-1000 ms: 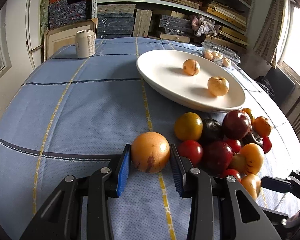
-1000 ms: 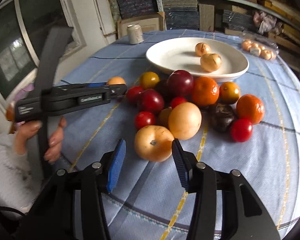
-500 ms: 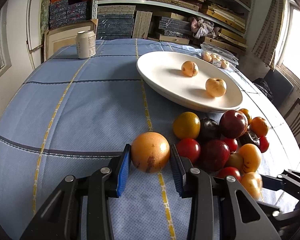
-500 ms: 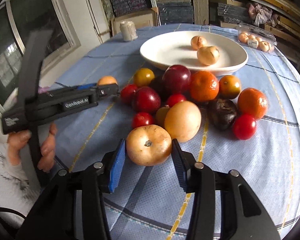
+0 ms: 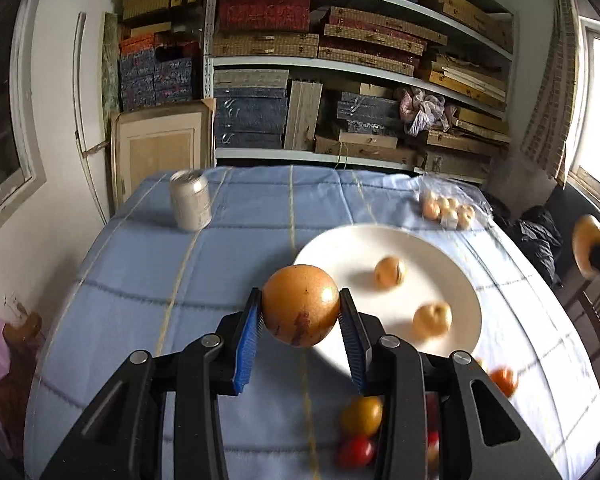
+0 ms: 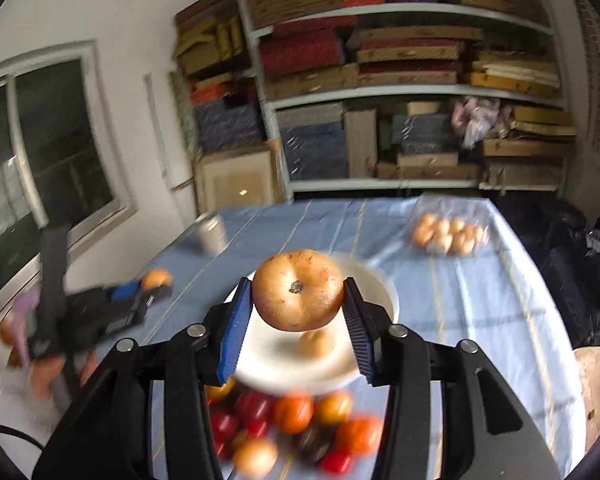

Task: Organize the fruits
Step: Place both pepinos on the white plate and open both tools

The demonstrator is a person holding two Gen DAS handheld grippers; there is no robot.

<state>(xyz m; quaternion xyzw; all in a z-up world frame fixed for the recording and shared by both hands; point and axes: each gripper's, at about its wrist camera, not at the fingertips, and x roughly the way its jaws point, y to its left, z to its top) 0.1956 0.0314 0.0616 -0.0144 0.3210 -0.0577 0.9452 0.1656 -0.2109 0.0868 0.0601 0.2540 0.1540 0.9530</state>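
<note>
My left gripper (image 5: 300,314) is shut on an orange fruit with a brown blemish (image 5: 300,305), held in the air above the blue tablecloth at the near left rim of the white plate (image 5: 340,248). Two pale yellow fruits (image 5: 389,272) (image 5: 432,318) lie on that plate. My right gripper (image 6: 298,300) is shut on a pale yellow-tan fruit with a stem scar (image 6: 298,290), lifted above the white plate (image 6: 384,292). The pile of red, orange and dark fruits (image 6: 292,424) lies on the cloth below it. The left gripper (image 6: 148,290) shows at the left with its fruit.
A drink can (image 5: 190,205) stands at the table's far left. A clear bag of small pale fruits (image 5: 448,209) lies at the far right. Shelves of stacked boxes (image 5: 320,60) fill the wall behind. A person's hand (image 6: 46,372) holds the left tool. A dark chair (image 5: 540,236) stands to the right.
Both grippers have lifted their fruits off the cloth and risen toward the plate. The right jaws closed onto the pale fruit. The fruit pile now lies below both views.
</note>
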